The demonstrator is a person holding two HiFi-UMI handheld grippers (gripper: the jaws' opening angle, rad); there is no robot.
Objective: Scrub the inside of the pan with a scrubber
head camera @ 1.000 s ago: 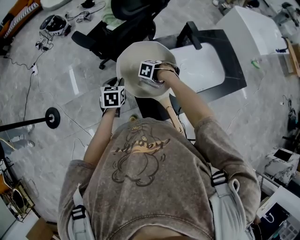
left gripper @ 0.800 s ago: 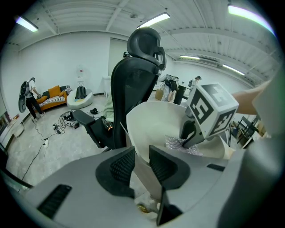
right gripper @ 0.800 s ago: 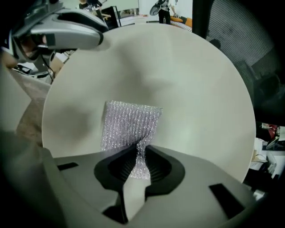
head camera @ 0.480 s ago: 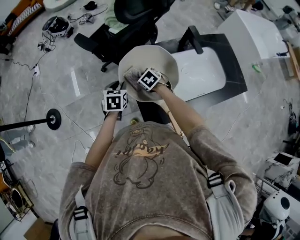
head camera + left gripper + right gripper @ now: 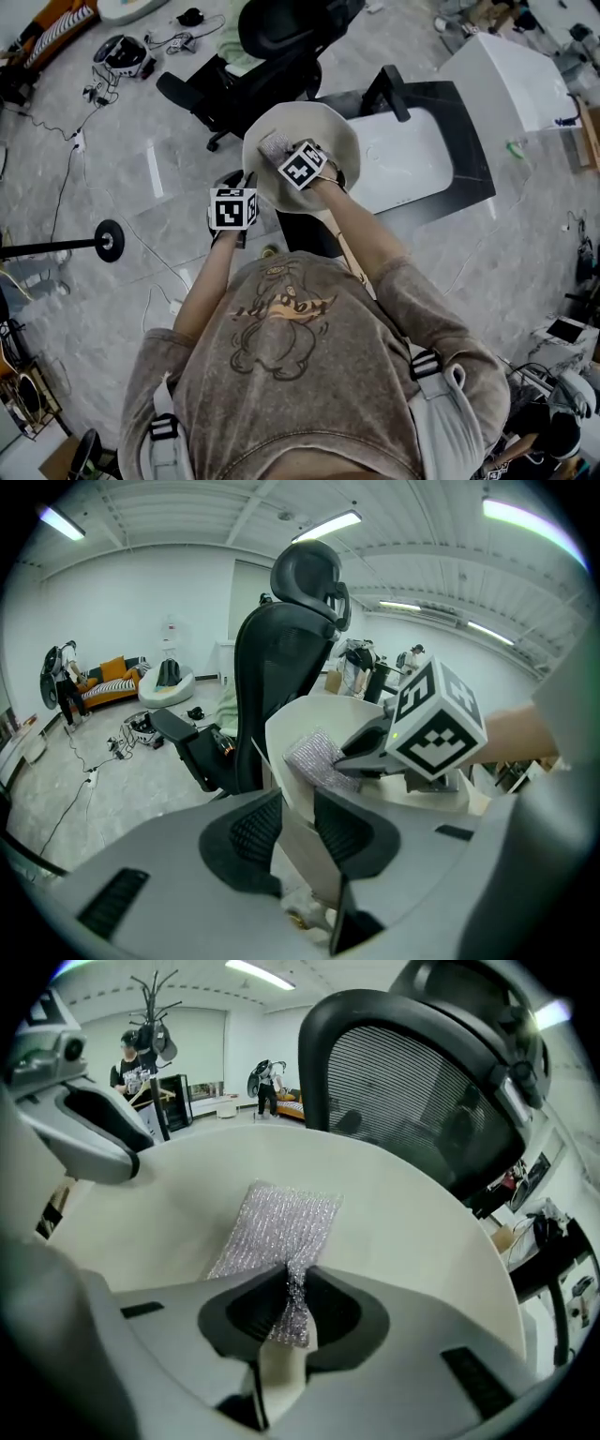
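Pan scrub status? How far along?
Done: left gripper clamps the pan rim, right gripper clamps the scrubber. In hand: scrubber lies against the pan's inner wall. Left: the rest of the inside; no dirt shows, so coverage can't be judged.

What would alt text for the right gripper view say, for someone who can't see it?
The right tool pinches a silvery mesh scrubber, which lies against the inside of a cream pan. A black office chair rises behind the pan's rim.
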